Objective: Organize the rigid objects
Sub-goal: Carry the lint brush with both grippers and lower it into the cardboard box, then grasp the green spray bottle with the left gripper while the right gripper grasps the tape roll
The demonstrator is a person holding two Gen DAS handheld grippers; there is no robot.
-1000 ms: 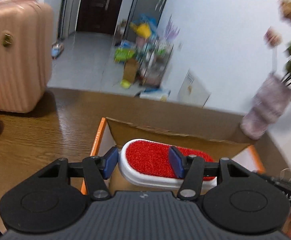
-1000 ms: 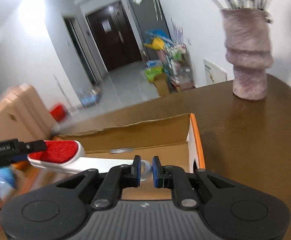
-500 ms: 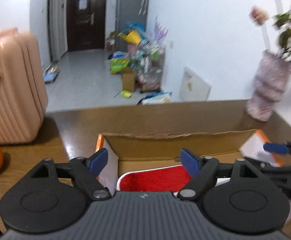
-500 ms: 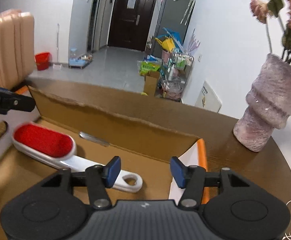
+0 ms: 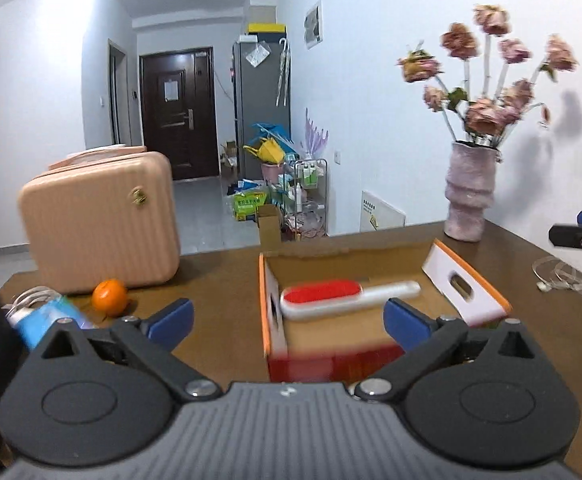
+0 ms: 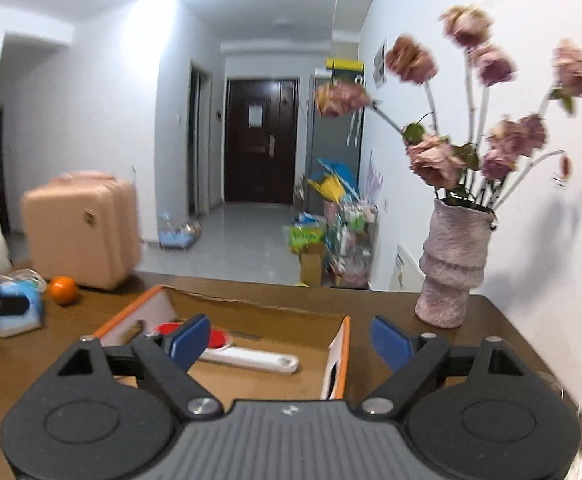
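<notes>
Red-faced lint brush (image 5: pixel 347 298) lies crosswise in the cardboard box (image 5: pixel 467 284), ahead of both; left gripper (image 5: pixel 287 318) and right gripper (image 6: pixel 291 338), jaws just opened wide, hold nothing.

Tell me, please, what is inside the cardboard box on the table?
Inside the cardboard box lies one lint brush, white with a red pad, flat on the bottom. The near wall and the gripper bodies cover the front part of the floor, so anything there cannot be seen.

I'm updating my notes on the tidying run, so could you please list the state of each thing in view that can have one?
left gripper: open, jaws just opened, nothing between them
right gripper: open, jaws just opened, empty
lint brush: lying flat in the box, released
cardboard box: open, flaps up
suitcase: closed, upright
vase: upright, holding flowers
</notes>
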